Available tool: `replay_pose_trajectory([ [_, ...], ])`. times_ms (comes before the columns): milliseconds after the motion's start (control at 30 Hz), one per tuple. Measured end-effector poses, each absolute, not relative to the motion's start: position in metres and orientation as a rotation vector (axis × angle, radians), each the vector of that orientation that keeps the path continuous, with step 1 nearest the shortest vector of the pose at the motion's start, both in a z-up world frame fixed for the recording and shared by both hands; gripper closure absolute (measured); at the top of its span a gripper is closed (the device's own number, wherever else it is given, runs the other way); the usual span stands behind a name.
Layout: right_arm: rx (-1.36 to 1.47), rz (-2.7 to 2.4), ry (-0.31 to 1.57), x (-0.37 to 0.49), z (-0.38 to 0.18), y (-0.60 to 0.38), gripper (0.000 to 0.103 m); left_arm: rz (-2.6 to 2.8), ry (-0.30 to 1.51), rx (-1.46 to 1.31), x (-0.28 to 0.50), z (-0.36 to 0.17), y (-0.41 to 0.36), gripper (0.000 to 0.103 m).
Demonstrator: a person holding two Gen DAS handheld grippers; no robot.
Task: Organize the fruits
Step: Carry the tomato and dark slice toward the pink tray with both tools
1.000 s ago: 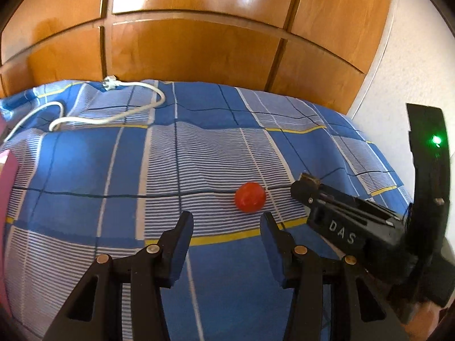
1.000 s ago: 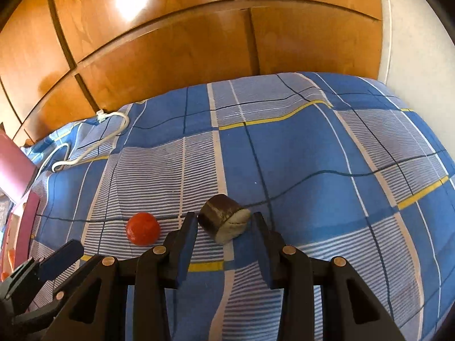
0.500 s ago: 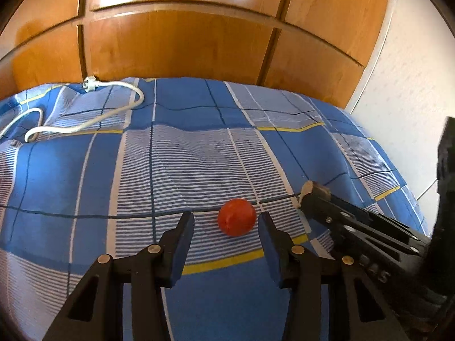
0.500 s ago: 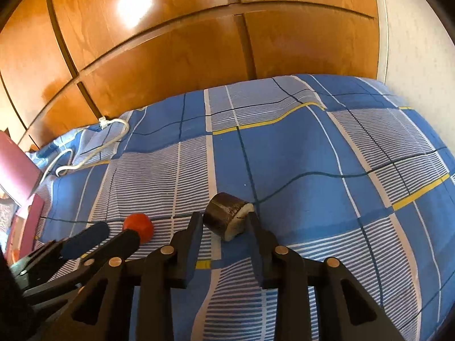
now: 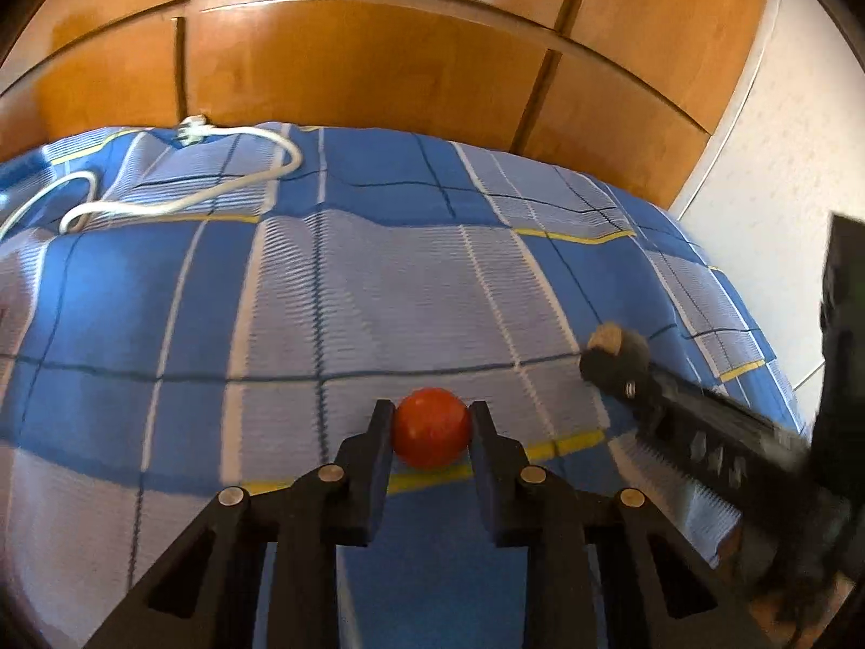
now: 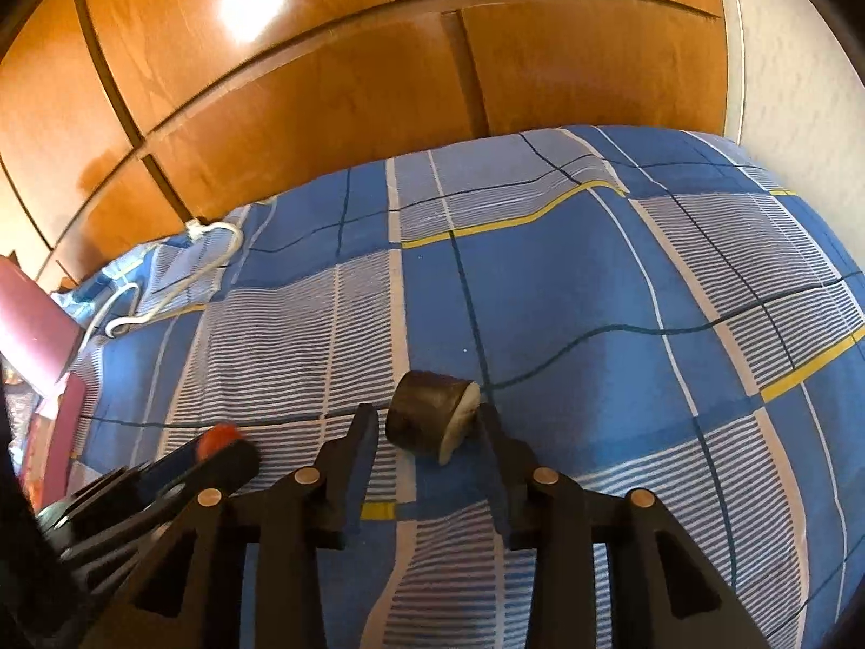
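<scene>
A small red tomato (image 5: 431, 435) lies on the blue checked bedspread (image 5: 378, 292). My left gripper (image 5: 431, 422) has closed on it, both pads touching its sides. A dark cut eggplant piece (image 6: 432, 415) with a pale cut face lies between the fingers of my right gripper (image 6: 427, 422); the right finger touches it, with a small gap at the left one. In the left wrist view the right gripper (image 5: 621, 362) reaches in from the right with the eggplant piece (image 5: 616, 343) at its tip. The right wrist view shows the tomato (image 6: 219, 435) and the left gripper (image 6: 216, 454) at lower left.
A white cable (image 5: 178, 200) loops at the far left of the bed. Wooden wardrobe doors (image 5: 378, 65) stand behind the bed. A white wall (image 5: 784, 173) is on the right. A pink box (image 6: 32, 335) sits at the bed's left edge.
My left gripper moved forward and closed onto the tomato. My right gripper moved forward around the eggplant piece and its fingers narrowed.
</scene>
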State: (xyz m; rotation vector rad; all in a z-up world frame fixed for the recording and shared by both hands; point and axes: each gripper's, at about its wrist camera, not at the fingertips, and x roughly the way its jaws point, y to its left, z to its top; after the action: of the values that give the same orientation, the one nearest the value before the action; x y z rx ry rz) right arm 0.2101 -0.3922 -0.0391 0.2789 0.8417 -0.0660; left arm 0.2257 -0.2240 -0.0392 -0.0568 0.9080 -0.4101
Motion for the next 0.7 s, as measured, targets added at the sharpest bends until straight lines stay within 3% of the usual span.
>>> replay_pose_trajectory([
  [67, 0.271, -0.067, 0.847, 0.211, -0.039, -0.391, 0.071, -0.392, 0.905, -0.061, 0.217, -0.039, -0.214, 0.076],
  [700, 0.292, 0.043, 0.934, 0.158, -0.037, -0.317, 0.071, -0.29, 0.819, 0.002, 0.126, -0.04, -0.14, 0.076],
])
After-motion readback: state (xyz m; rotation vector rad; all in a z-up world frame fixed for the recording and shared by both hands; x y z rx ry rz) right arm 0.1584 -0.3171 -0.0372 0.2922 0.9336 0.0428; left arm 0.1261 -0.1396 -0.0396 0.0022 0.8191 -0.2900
